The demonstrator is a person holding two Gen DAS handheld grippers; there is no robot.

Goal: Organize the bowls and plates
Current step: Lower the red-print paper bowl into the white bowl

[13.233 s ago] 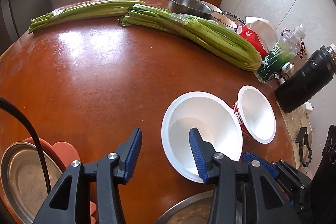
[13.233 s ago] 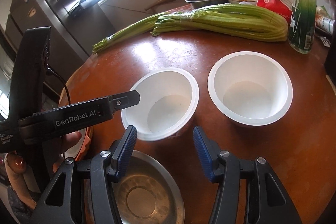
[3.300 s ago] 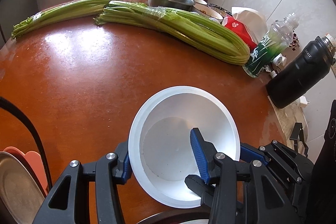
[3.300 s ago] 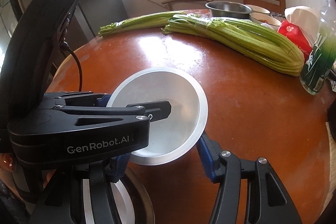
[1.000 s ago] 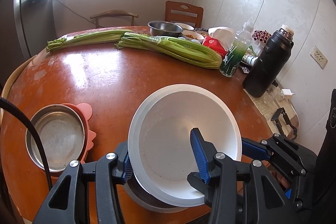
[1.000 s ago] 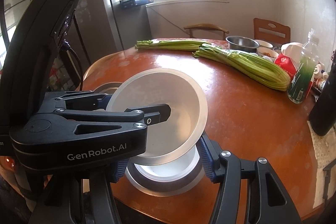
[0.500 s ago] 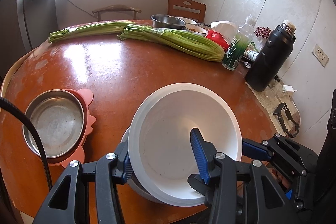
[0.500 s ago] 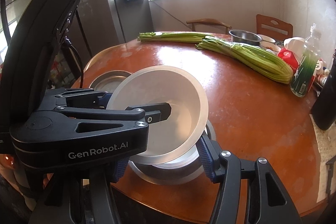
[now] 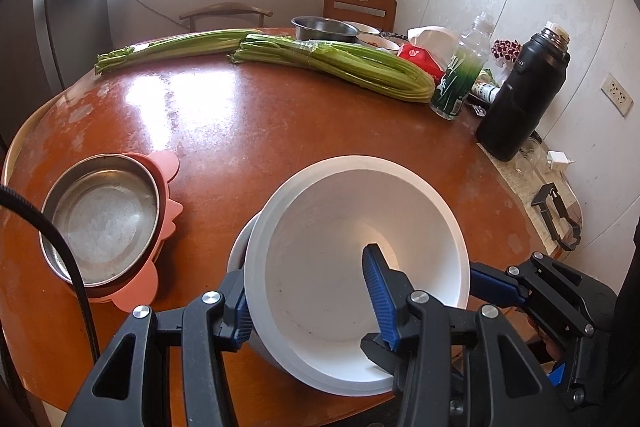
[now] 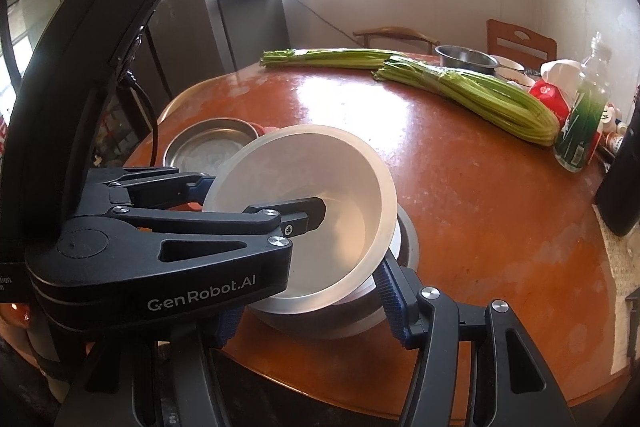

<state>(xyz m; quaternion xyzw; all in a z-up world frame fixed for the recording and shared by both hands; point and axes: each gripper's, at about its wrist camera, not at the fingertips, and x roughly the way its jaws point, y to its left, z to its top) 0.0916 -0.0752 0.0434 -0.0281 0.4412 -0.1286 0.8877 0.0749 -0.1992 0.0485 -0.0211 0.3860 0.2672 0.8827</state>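
Note:
A white bowl (image 9: 320,267) hangs tilted between both grippers, close over a stack near the table's front edge. My left gripper (image 9: 306,279) is shut on its left wall, one blue finger inside and one outside. My right gripper (image 10: 308,291) is shut on it too, with a finger (image 10: 390,291) against the outer right side and the other hidden behind the left gripper (image 10: 256,195). The stack is another white bowl (image 9: 240,247) sitting in a steel bowl (image 10: 406,239). Whether the held bowl touches the stack I cannot tell.
A steel plate (image 9: 100,219) lies on a pink plate (image 9: 164,171) at the left. Two celery bunches (image 9: 340,63), a steel bowl (image 9: 324,27), a green bottle (image 9: 460,79) and a black flask (image 9: 520,95) stand at the far and right side of the round table (image 9: 240,115).
Both grippers have sunk a little with the white bowl, which now sits lower over the stack. Neither grip has changed.

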